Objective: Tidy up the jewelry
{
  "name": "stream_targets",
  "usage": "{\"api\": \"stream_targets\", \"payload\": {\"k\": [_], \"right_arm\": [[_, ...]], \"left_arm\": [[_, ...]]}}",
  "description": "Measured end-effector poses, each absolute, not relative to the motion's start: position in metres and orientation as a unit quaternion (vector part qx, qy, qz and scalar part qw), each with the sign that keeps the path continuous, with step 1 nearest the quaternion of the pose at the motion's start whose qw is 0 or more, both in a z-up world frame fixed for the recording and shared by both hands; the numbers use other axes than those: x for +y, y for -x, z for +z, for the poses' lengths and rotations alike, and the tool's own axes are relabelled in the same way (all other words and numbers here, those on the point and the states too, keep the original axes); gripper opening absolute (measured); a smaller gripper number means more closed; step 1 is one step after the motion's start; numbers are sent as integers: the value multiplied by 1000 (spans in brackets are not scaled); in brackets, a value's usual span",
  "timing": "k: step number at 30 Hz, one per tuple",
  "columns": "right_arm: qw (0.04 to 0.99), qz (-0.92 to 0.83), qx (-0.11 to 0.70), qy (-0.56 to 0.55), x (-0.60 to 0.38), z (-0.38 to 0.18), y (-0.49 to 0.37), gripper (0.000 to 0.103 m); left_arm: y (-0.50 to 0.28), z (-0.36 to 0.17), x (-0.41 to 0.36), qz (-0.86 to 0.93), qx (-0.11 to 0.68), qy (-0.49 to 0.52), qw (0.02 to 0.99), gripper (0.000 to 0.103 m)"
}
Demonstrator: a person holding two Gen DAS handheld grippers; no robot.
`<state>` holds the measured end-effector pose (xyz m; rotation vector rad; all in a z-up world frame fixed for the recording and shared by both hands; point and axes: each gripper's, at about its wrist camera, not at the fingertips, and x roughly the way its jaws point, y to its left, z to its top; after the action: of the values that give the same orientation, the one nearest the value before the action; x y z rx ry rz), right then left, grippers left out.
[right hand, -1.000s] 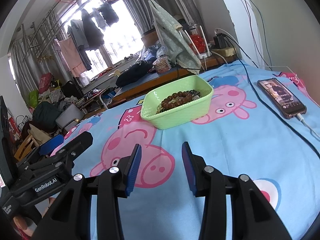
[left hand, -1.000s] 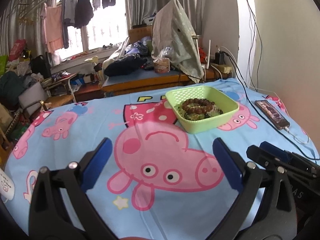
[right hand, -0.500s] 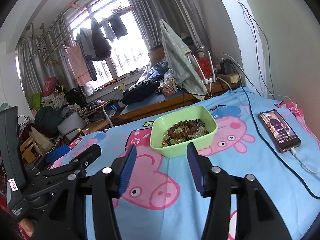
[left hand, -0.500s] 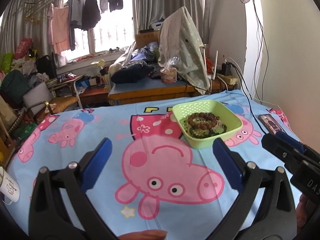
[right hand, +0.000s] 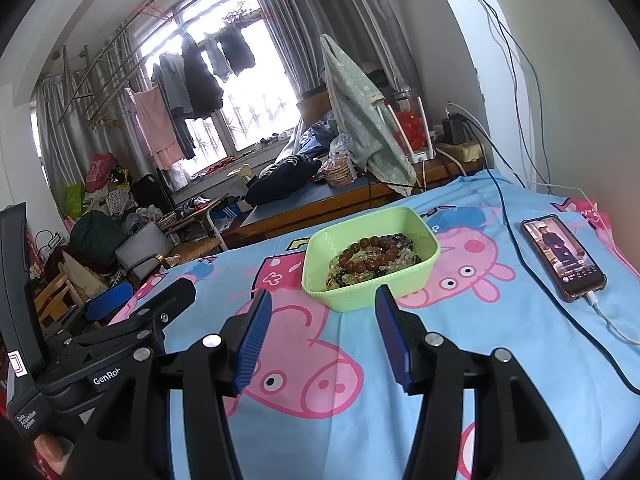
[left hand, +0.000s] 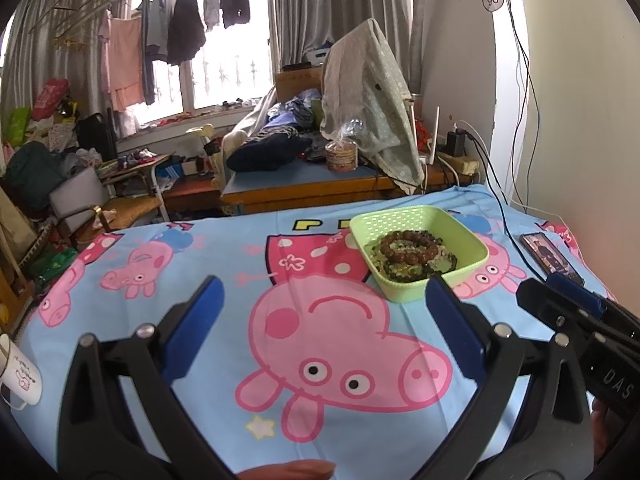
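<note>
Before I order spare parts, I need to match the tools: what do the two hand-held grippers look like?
Both share one design. The left hand-held gripper and the right hand-held gripper have black plastic scissor-like arms with silver round screw heads, ending in flat blue pads with fine ribbing. The left one's black body bears white lettering beginning "GenRob" and a small white label. No cables or sleeves show.

We see each black plastic claw, left [left hand: 320, 320] and right [right hand: 320, 332], with ribbed blue pads [right hand: 253, 340], silver screws [left hand: 502, 330], and white lettering "GenRob" on the left one's body.
</note>
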<state>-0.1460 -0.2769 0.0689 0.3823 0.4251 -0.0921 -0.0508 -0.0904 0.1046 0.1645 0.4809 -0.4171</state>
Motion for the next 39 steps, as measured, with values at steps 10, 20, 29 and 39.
{"api": "stream_targets", "payload": {"k": [10, 20, 29, 39], "right_arm": [[958, -45, 212, -189, -275, 66, 144, 25], [957, -46, 214, -188, -273, 62, 143, 25], [957, -45, 217, -187, -269, 56, 142, 25], [957, -46, 216, -188, -270, 58, 141, 25]], "left_arm": [[50, 104, -90, -205, 237, -81, 946, 97], [50, 104, -89, -204, 236, -82, 947, 97], [51, 104, -83, -203, 236, -80, 947, 97], [53, 110, -80, -193, 216, -85, 953, 97]]}}
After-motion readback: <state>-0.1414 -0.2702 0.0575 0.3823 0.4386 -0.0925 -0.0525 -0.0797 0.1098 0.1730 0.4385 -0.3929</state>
